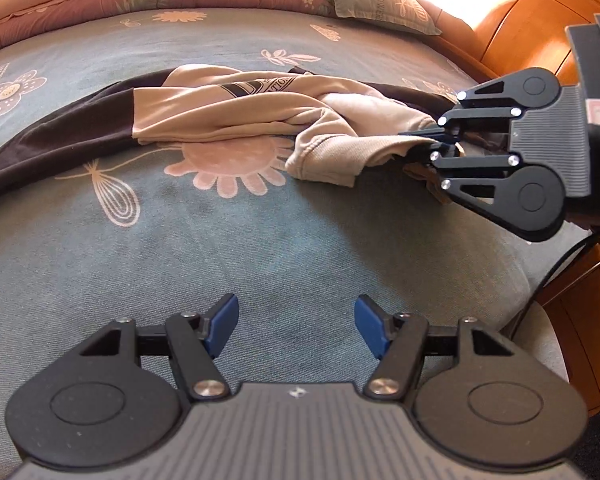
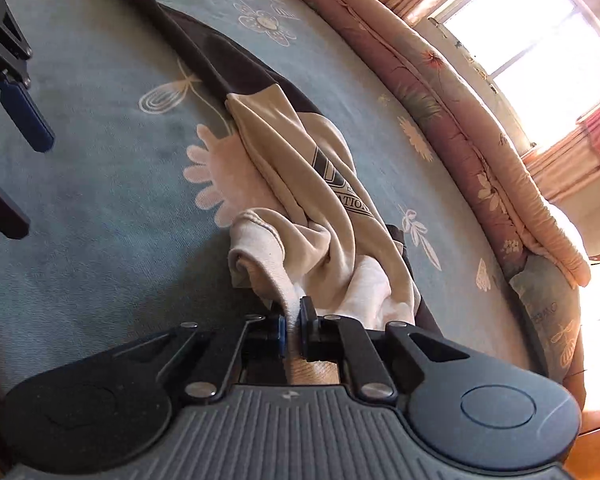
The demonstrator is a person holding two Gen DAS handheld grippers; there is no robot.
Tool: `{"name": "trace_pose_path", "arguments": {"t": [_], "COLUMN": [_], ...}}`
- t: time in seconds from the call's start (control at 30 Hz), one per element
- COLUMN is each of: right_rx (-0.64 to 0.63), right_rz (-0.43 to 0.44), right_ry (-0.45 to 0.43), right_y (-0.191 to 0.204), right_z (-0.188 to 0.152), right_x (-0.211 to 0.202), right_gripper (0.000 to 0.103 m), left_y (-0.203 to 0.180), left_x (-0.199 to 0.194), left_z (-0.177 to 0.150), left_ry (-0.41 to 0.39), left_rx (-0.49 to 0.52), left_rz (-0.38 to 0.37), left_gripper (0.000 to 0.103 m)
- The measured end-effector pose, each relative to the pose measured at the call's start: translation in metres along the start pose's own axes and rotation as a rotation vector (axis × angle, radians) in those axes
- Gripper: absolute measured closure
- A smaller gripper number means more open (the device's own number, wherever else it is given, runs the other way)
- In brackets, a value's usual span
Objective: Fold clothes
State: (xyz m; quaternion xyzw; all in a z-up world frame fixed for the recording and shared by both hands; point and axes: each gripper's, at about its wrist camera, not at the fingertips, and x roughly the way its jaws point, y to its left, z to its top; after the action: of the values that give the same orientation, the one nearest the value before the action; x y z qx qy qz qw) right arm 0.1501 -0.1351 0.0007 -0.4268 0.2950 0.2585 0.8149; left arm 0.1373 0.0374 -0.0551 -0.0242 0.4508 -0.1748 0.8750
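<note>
Window (image 2: 512,40) (right view only), right tongs (image 2: 294,330) pinching sweatshirt (image 2: 300,184) hem

i see a bedspread (image 1: 100,240) in muted blue-grey, printed with pale pink daisies and white outline flowers and leaves. the garment (image 1: 228,112) on it is beige across the body, with dark brown sleeves and a black striped graphic with lettering; its turned-out lining reads off-white. the quilt (image 2: 440,92) along the far edge is dusty pink and peach with a floral print. the pillow (image 1: 384,4) is grey-green with pale motifs. the curtains (image 2: 596,136) are pink and white. both grippers (image 1: 296,320) (image 2: 293,330) are black with blue pads. the wooden furniture (image 1: 540,20) is orange-brown.
</note>
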Motion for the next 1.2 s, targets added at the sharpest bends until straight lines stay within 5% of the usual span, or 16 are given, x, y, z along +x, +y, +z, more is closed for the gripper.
{"name": "trace_pose_path", "arguments": {"t": [0.33, 0.67, 1.0, 1.2], "right_rx": [0.201, 0.302, 0.322, 0.426], "right_rz": [0.357, 0.613, 0.669, 0.607], "right_ry": [-0.052, -0.100, -0.005, -0.057], "right_y": [-0.011, 0.002, 0.035, 0.001], "right_z": [0.013, 0.034, 0.038, 0.026], "right_x": [-0.056, -0.088, -0.067, -0.081], "right_gripper": [0.091, 0.091, 0.077, 0.053], "left_y": [-0.001, 0.004, 0.015, 0.037], "left_x": [-0.021, -0.050, -0.058, -0.050], "left_z": [-0.010, -0.026, -0.044, -0.046], "left_ry": [-0.023, -0.058, -0.036, -0.032], "left_rx": [0.028, 0.038, 0.027, -0.091], "left_rz": [0.021, 0.058, 0.046, -0.071], "left_gripper": [0.038, 0.038, 0.038, 0.039]}}
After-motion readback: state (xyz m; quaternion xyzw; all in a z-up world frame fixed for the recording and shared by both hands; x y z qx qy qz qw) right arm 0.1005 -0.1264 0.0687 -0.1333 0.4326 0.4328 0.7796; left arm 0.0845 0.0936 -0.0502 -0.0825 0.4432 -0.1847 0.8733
